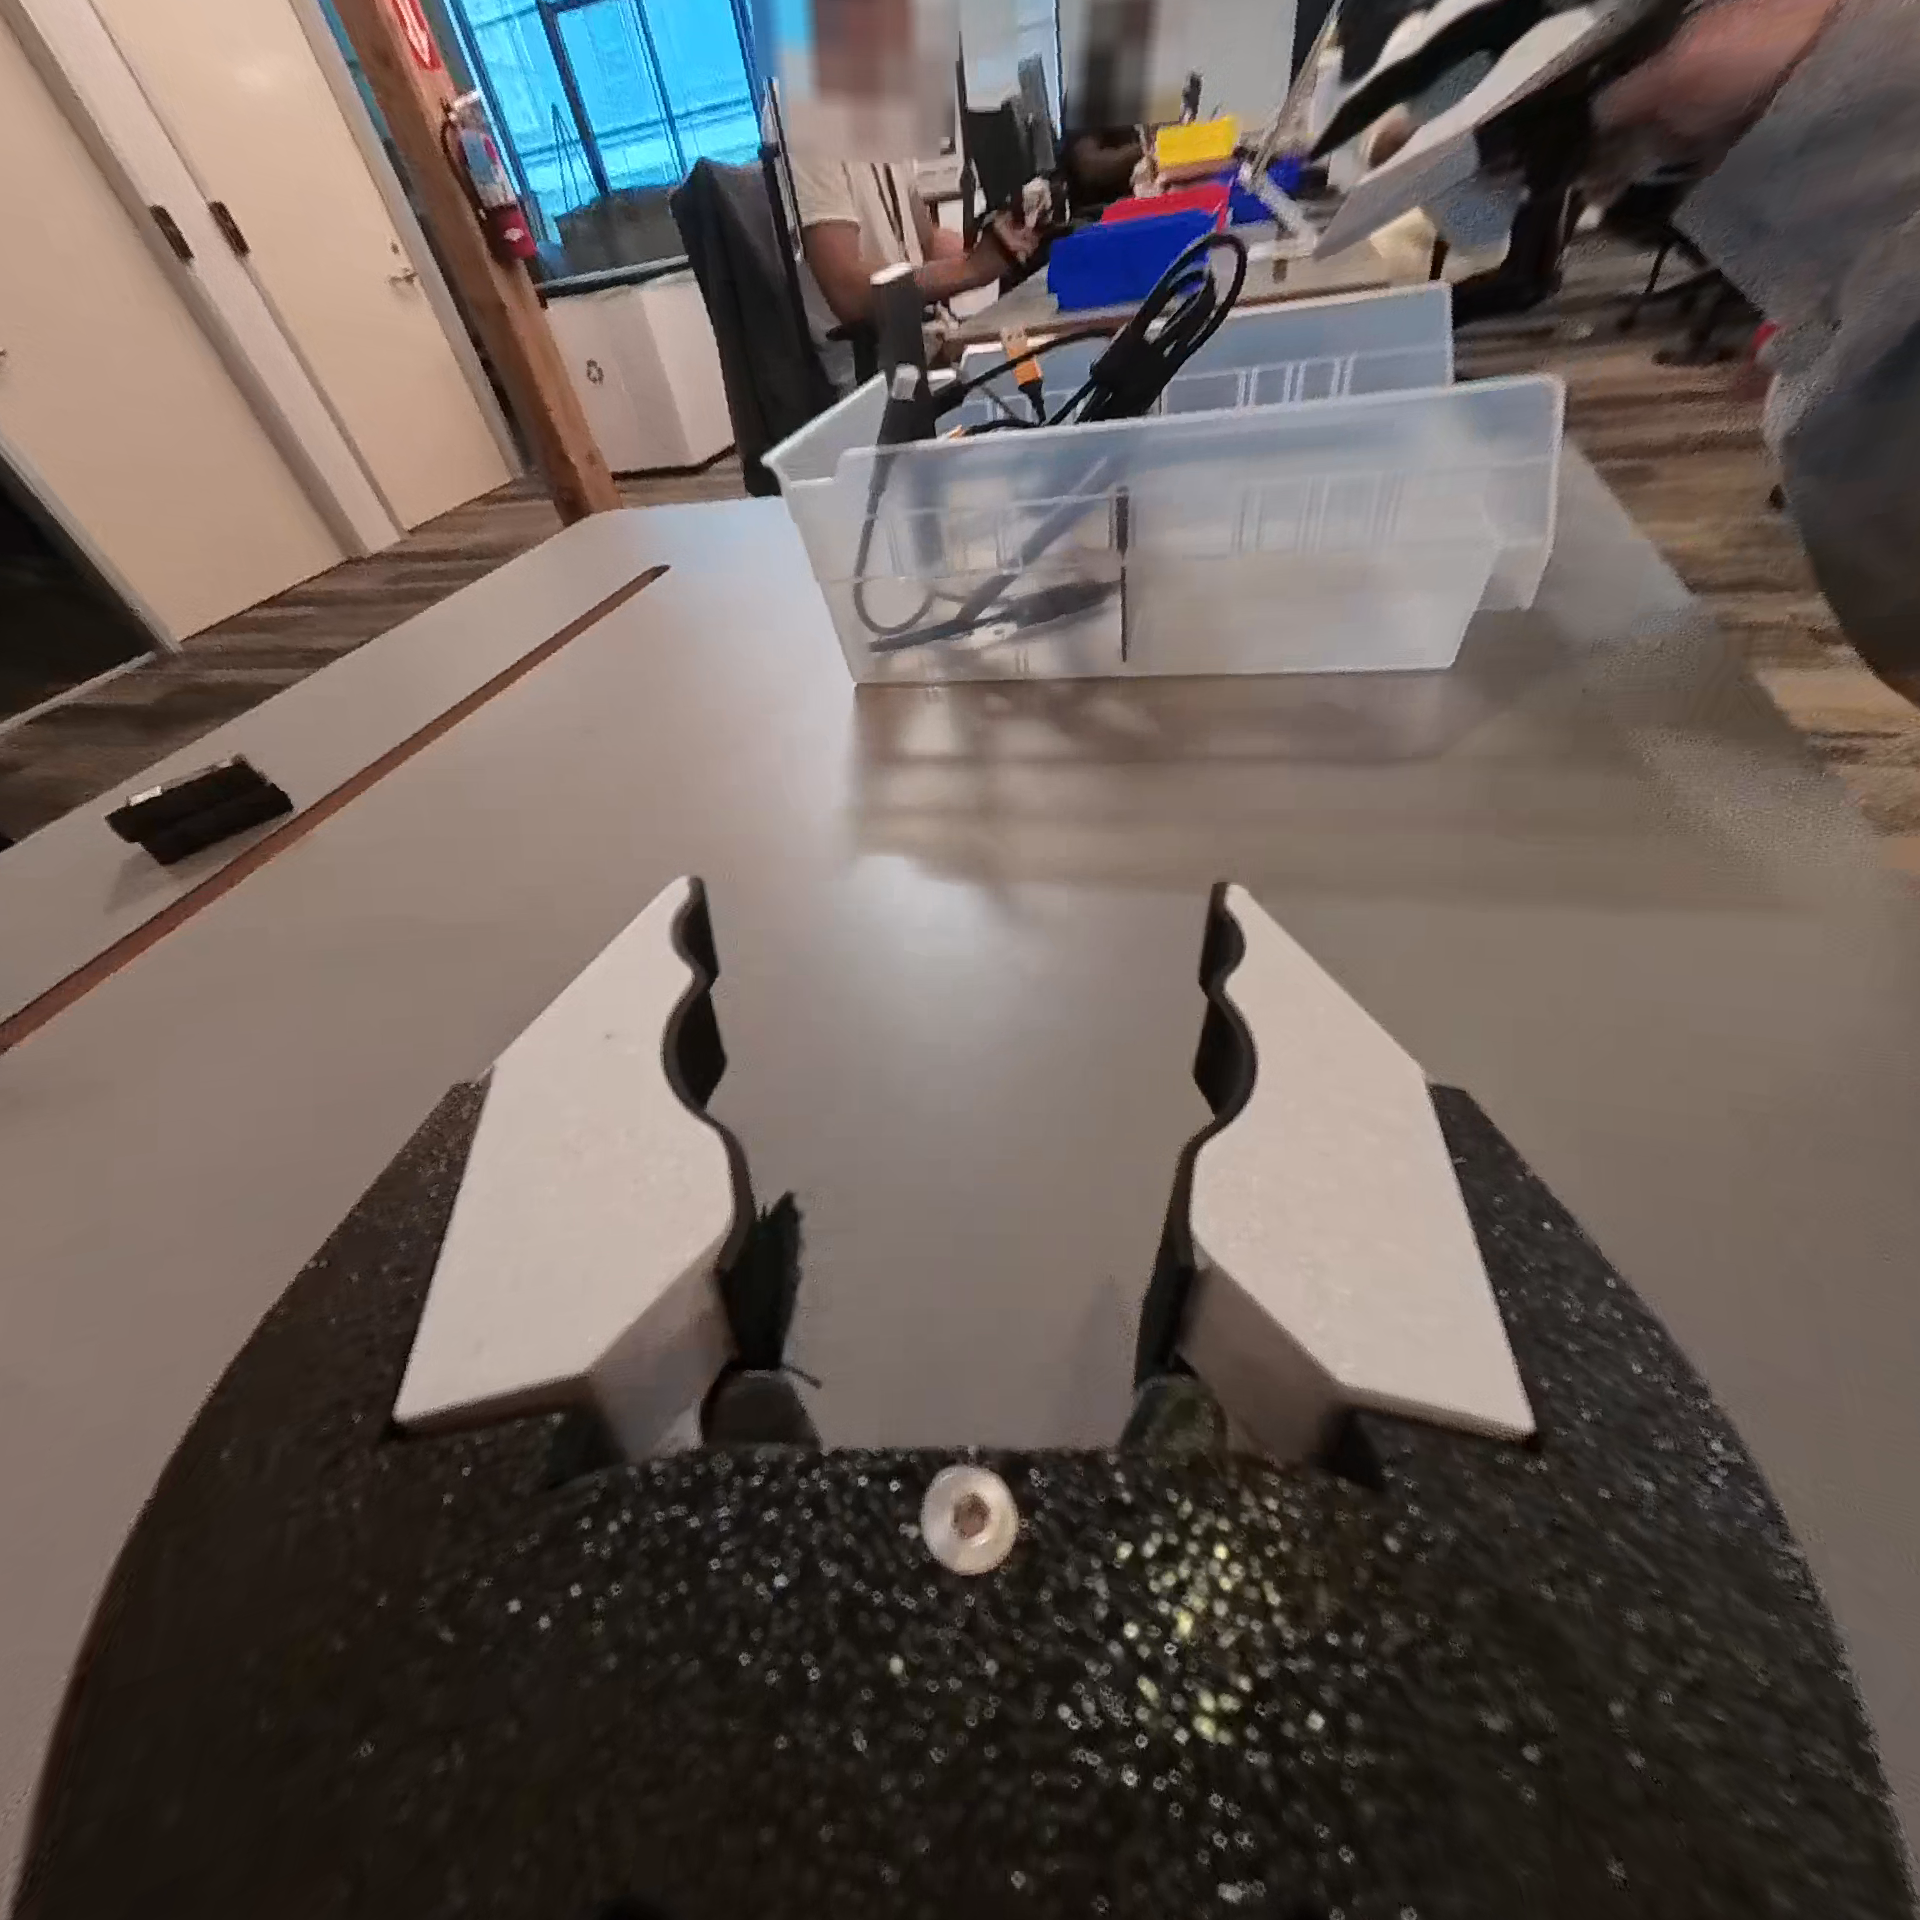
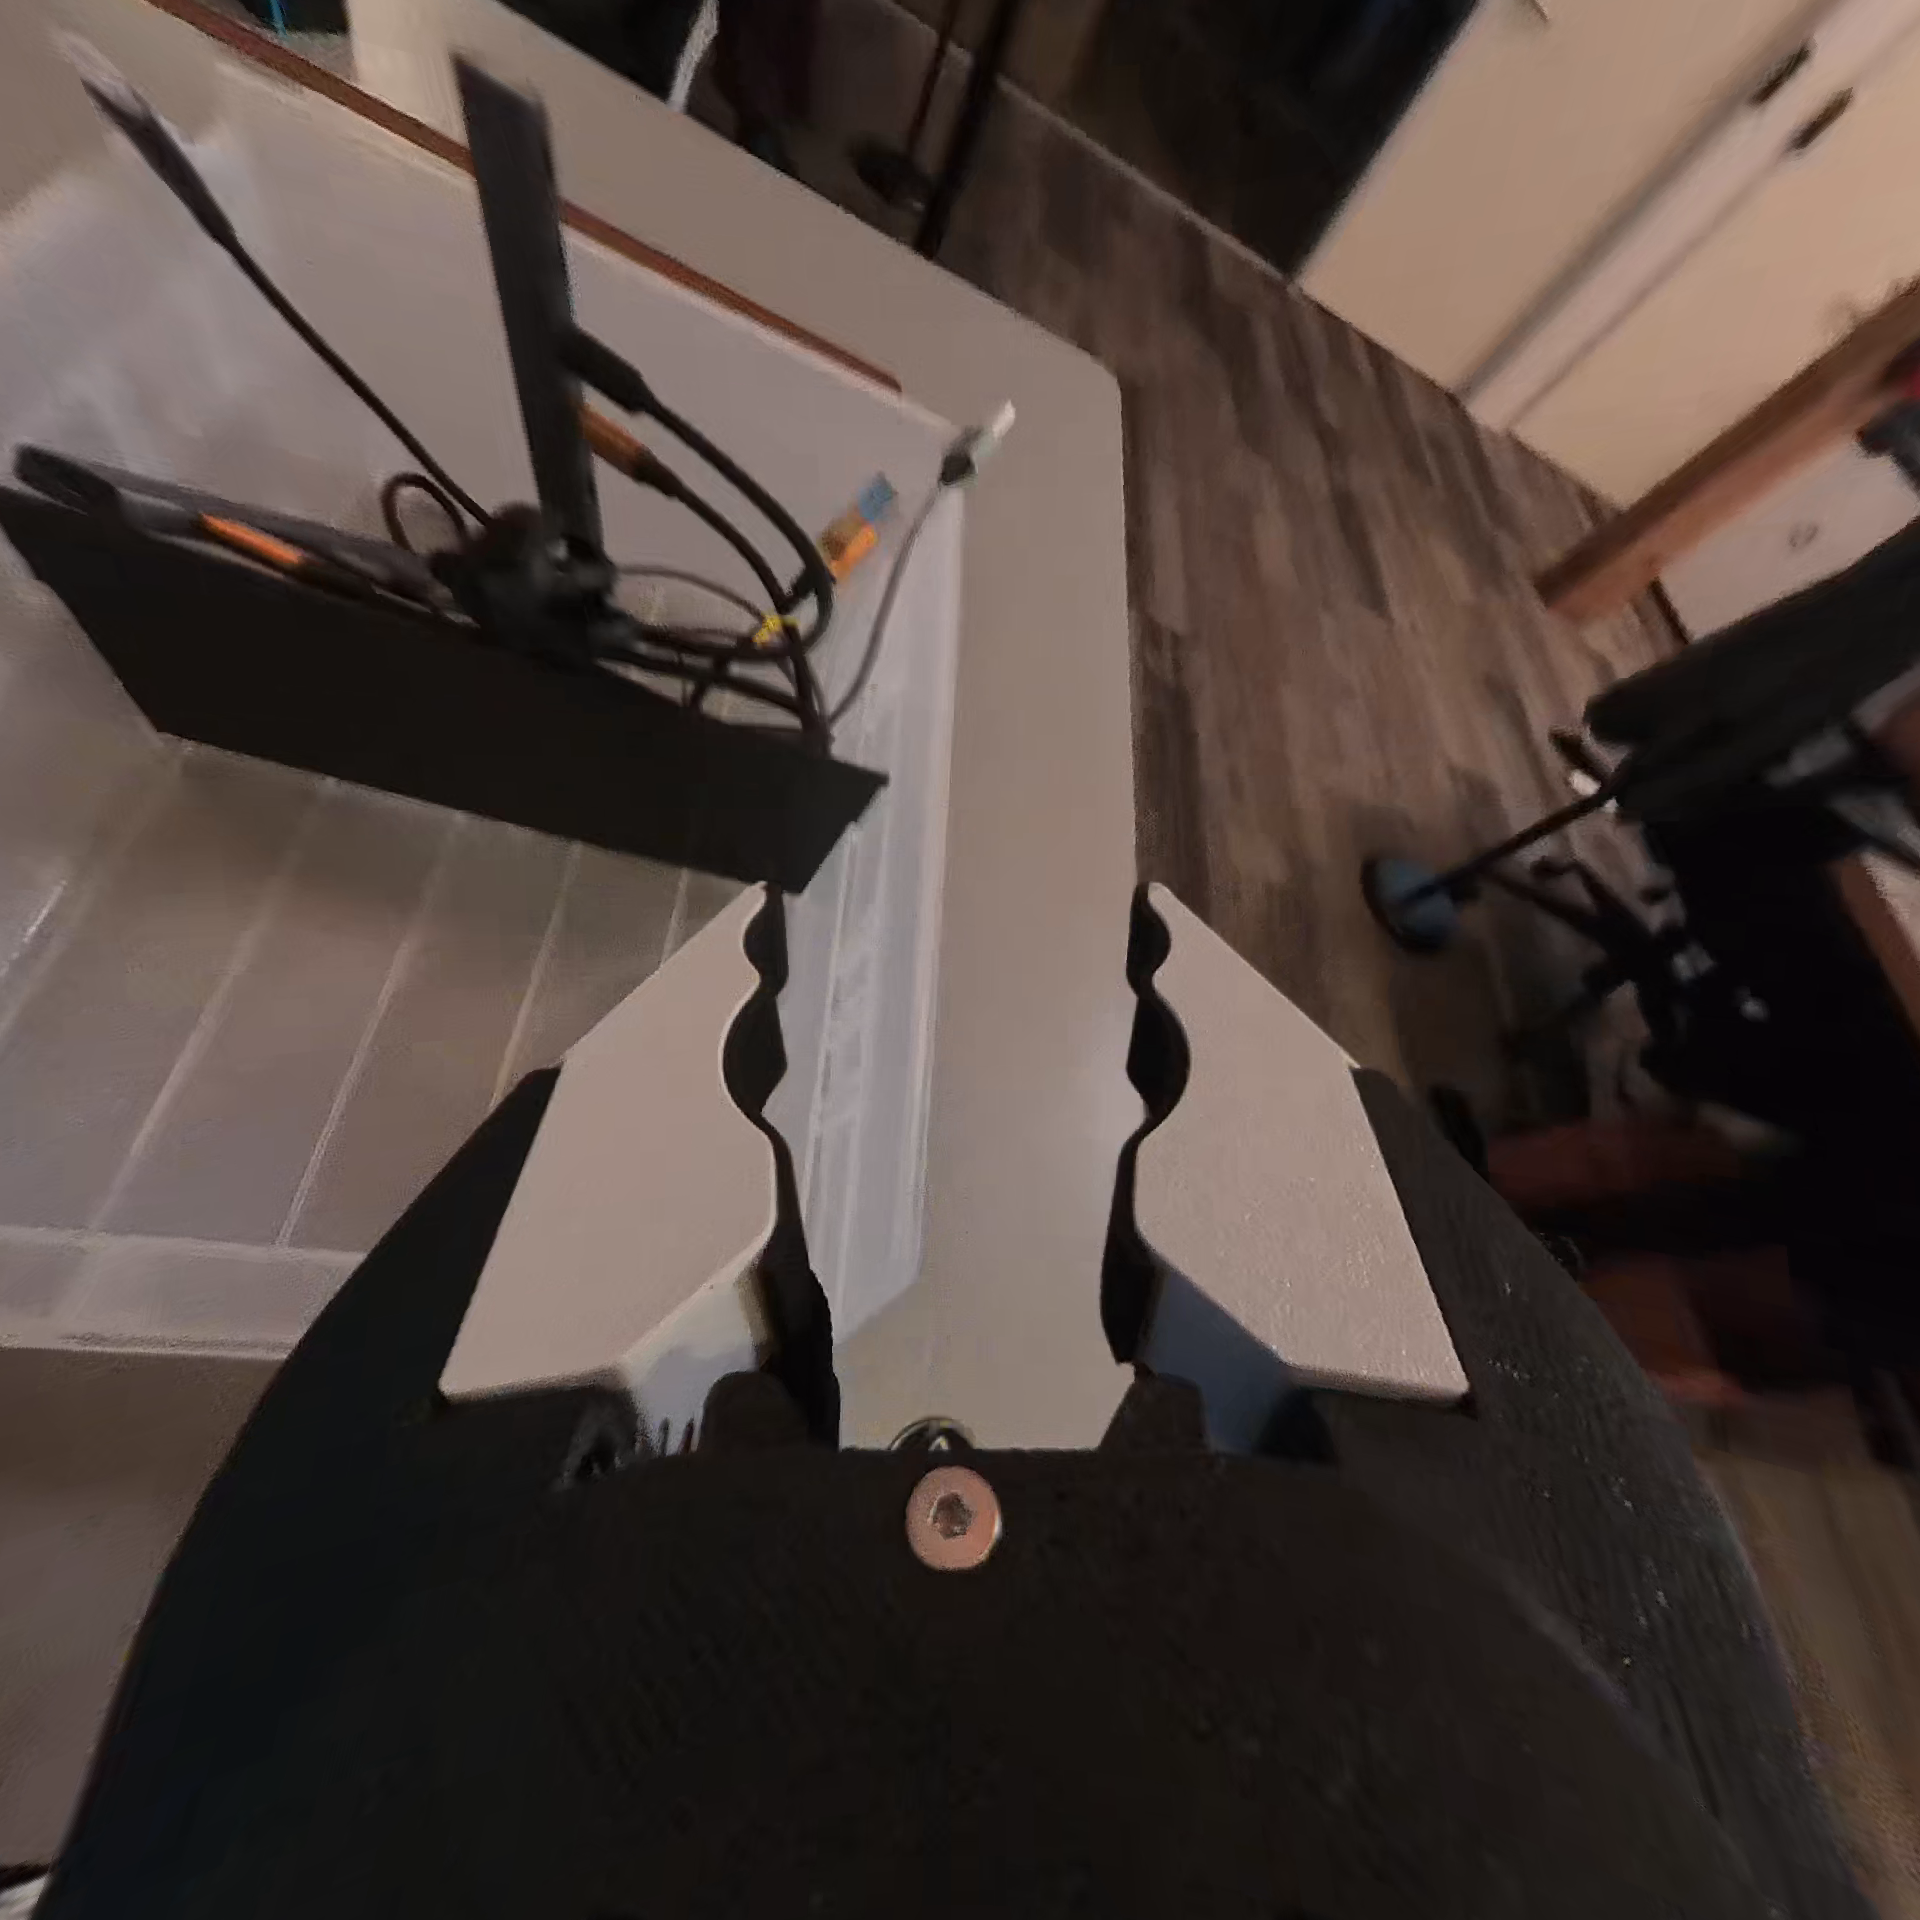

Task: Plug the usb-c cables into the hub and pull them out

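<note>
We find the left gripper (image 1: 956, 914) low over the grey worktop (image 1: 987, 831), jaws apart and holding nothing. The right gripper (image 2: 956, 904) hangs above the bin (image 2: 312, 987), jaws likewise apart and empty; in the left wrist view it shows only as a blur (image 1: 1455, 135) at the top right.

No writing is legible on the task items. The clear bin (image 1: 1195, 540) stands on the worktop, well ahead of the left gripper. In its far compartment the dark hub (image 2: 530, 322) stands nearly upright, with black cables (image 2: 727, 520) tangled around its base; two appear plugged into its side, though blur prevents certainty. A black divider (image 2: 447, 727) crosses the bin.

A small black block (image 1: 197, 810) lies on the next worktop. Beyond are wood-pattern flooring (image 2: 1299, 520), white doors (image 1: 260, 312), a wooden post (image 1: 468, 260) and coloured bins (image 1: 1132, 249).
</note>
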Available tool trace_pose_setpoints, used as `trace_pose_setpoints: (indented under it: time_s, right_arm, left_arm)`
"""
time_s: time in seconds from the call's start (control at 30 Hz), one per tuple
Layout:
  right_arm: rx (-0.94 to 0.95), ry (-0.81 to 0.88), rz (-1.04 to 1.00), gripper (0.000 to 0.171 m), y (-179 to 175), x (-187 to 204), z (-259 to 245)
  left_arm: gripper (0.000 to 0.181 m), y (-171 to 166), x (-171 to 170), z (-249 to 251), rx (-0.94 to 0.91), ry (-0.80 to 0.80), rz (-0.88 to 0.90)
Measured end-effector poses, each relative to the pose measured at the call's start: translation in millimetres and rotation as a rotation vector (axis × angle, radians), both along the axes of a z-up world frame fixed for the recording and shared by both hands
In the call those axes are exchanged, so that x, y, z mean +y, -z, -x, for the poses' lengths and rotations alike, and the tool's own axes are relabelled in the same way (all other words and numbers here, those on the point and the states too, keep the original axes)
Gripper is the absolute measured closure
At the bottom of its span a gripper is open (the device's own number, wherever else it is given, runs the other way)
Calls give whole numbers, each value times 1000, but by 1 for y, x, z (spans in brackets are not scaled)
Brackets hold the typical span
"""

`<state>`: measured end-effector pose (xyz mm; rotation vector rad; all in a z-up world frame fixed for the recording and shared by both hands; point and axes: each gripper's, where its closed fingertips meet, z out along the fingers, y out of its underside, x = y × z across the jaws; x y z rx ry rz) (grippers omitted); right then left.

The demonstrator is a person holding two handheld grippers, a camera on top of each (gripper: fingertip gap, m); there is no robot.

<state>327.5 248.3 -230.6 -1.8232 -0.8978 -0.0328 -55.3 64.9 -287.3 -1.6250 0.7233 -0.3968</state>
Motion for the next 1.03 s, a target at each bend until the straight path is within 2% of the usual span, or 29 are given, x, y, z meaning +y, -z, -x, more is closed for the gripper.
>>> trace_pose_setpoints:
  time_s: [0.07, 0.13, 0.2, 0.37, 0.5, 0.57, 0.6, 0.73, 0.8, 0.87, 0.93, 1.03]
  right_arm:
    - [41, 55, 48, 106, 11, 5, -17]
    - [87, 131, 44, 108, 3, 10, -32]
    - [165, 127, 14, 111, -5, 10, -30]
    - [264, 81, 102, 112, 7, 13, -10]
    - [183, 123, 112, 113, 21, 19, -10]
    - [189, 133, 131, 114, 27, 20, -10]
    - [199, 137, 143, 115, 30, 21, -11]
    - [216, 152, 195, 118, 42, 25, -11]
    - [210, 149, 228, 125, 50, 24, -10]
    - [205, 157, 247, 130, 55, 25, -10]
    - [202, 155, 260, 135, 58, 24, -9]
    - [210, 142, 279, 140, 61, 24, -5]
  left_arm:
    - [110, 10, -7, -8, 49, 67, 53]
    - [110, 20, -5, -5, 94, 49, 90]
    - [107, 17, -5, -3, 98, 16, 100]
    - [101, -50, -24, -4, 6, -169, 1]
    - [89, -109, -64, 28, -137, -439, -190]
    - [82, -123, -88, 51, -227, -549, -212]
    - [81, -123, -99, 62, -223, -606, -196]
    - [105, -107, -146, 116, 12, -944, -73]
    - [115, -103, -172, 132, 109, -1054, -28]
    - [110, -94, -196, 146, 153, -1144, 54]
    - [96, -80, -219, 163, 192, -1230, 172]
    - [89, -48, -243, 181, 179, -1279, 353]
